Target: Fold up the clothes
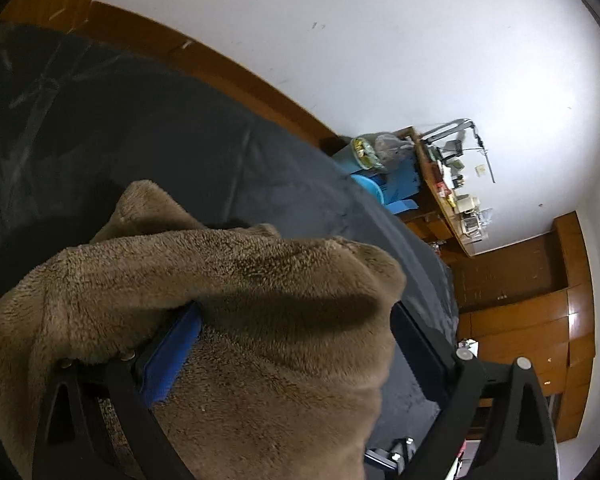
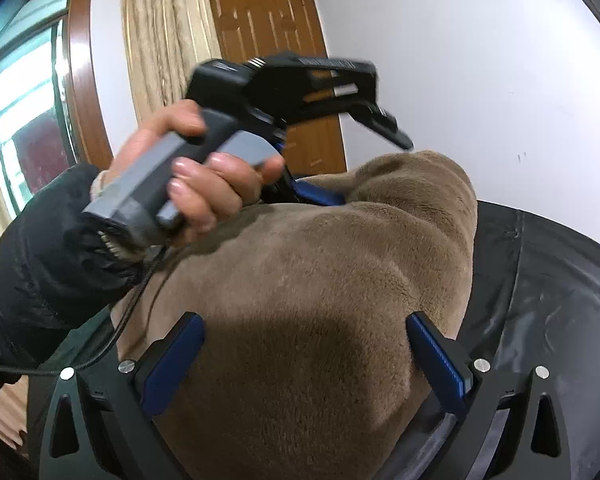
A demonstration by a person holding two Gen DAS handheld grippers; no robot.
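Left wrist view: our left gripper (image 1: pixel 296 344) stands spread about as wide as it goes, one brown fleece garment (image 1: pixel 228 300) draped over its left finger (image 1: pixel 172 356) and bunched between the two – the pads clamp nothing that we can see. We judge the fabric is only hanging there, the jaws parted so it can slip free onto the dark bed cover (image 1: pixel 160 136) beneath.

From the right wrist camera, our right gripper (image 2: pixel 306 354) hovers with both blue pads (image 2: pixel 176 356) wide apart on either side of the fleece mound, neither visibly pressing it; it holds nothing. We read this as a pause between grasps, the fingers lined up over the near part of the garment.

Beyond it a hand (image 2: pixel 196 176) in a black sleeve (image 2: pixel 48 256) grips the other tool's grey handle (image 2: pixel 156 184), which sits over the garment's far edge.

We count one garment, two grippers and one visible hand – the fold itself looks unfinished, the cloth heaped, not flat.
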